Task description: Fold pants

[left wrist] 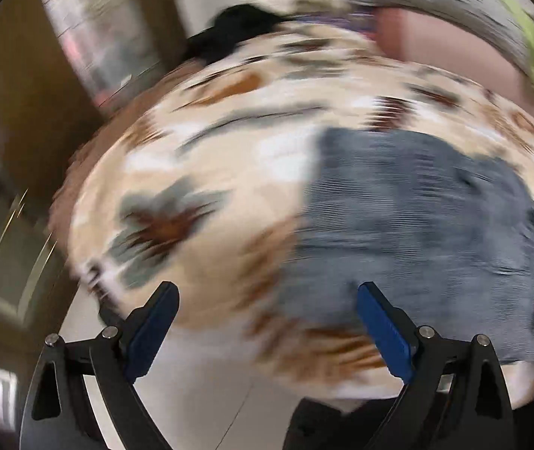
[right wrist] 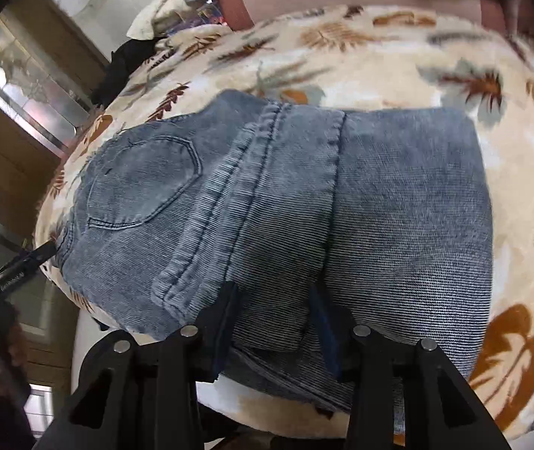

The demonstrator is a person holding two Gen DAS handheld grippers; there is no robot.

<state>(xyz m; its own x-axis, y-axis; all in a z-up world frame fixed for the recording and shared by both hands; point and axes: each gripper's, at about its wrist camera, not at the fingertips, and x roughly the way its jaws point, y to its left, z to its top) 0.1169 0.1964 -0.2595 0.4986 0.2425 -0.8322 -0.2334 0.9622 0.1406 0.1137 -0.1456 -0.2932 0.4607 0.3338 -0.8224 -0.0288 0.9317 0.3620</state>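
Left wrist view, heavily blurred. Left gripper (left wrist: 267, 322) at 6 o'clock, jaws spread wide, nothing between them. Leaf-print blanket (left wrist: 207, 172) fills the centre. Pants (left wrist: 417, 225), blue denim, lie on it toward 3 o'clock, clear of the pads.

Right wrist view, sharp. Pants (right wrist: 285, 202) folded at centre on the blanket (right wrist: 379, 45), back pocket (right wrist: 143, 183) at 9 o'clock. Right gripper (right wrist: 270, 322) at 6 o'clock, pinching the near denim edge.
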